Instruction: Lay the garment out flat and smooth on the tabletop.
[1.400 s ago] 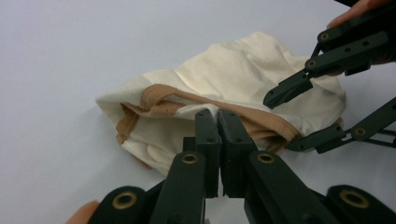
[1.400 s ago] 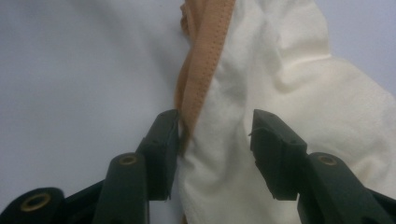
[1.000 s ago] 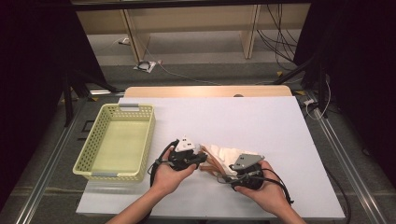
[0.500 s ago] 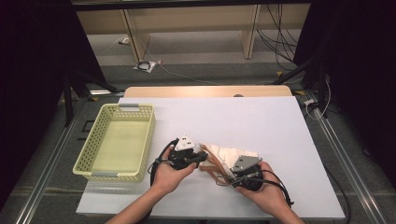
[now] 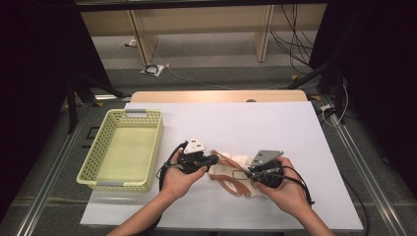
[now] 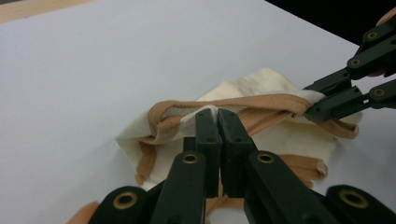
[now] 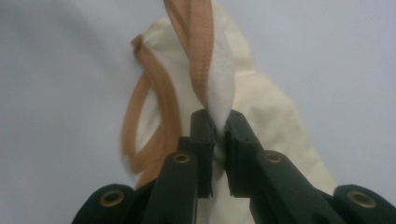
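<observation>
Cloth bag (image 5: 235,167), cream with tan straps, lies crumpled near front edge of white table (image 5: 275,128), between your hands. Left gripper (image 6: 217,122) clamped tight on top hem. Right gripper (image 7: 215,127): jaws have just been closing, now pinching same hem farther right, white fabric squeezed between pads. Lift both ends together, level, pull apart gently so bag hangs flat. Watch loose strap (image 7: 140,135) — don't snag. Yellow basket (image 5: 147,147) sits left, within reach.

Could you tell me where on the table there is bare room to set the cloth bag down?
Bare white table lies beyond the cloth bag toward the far edge, and right of the right gripper. The yellow basket is empty too. It is crowded between the left gripper and the right.
</observation>
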`<state>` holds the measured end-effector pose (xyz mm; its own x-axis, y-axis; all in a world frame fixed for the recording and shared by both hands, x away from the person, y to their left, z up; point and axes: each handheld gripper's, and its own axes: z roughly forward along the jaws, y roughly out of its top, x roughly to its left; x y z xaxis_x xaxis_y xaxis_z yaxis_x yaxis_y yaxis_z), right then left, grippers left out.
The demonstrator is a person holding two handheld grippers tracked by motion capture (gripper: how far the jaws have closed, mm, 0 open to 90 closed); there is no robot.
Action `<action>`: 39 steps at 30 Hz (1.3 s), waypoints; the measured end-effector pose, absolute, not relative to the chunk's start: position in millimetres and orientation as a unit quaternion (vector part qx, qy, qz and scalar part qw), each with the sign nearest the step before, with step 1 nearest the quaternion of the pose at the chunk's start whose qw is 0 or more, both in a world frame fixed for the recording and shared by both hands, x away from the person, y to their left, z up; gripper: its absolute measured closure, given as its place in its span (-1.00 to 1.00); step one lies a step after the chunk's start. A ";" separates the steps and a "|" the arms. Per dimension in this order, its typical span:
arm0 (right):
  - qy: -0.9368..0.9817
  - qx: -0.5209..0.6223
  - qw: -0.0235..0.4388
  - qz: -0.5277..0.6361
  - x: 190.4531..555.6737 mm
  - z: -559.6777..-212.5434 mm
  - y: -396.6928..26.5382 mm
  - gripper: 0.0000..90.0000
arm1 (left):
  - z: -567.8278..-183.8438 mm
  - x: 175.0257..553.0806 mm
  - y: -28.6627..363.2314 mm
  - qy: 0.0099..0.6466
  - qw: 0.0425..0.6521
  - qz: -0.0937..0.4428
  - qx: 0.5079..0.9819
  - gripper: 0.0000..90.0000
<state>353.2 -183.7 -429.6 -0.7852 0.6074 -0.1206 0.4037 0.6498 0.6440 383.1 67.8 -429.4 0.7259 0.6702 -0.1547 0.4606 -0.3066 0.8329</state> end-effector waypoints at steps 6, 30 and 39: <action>0.895 0.281 0.180 0.296 383.8 -413.5 -185.5 0.86 | -421.1 401.9 63.8 0.360 0.474 0.124 0.794 0.94; 0.874 0.348 0.224 0.256 523.6 -416.2 -178.0 0.57 | -425.6 490.4 32.2 0.428 0.423 0.195 0.774 0.44; 0.859 0.370 0.231 0.268 499.1 -415.3 -192.0 0.44 | -439.9 481.3 44.0 0.414 0.389 0.184 0.802 0.24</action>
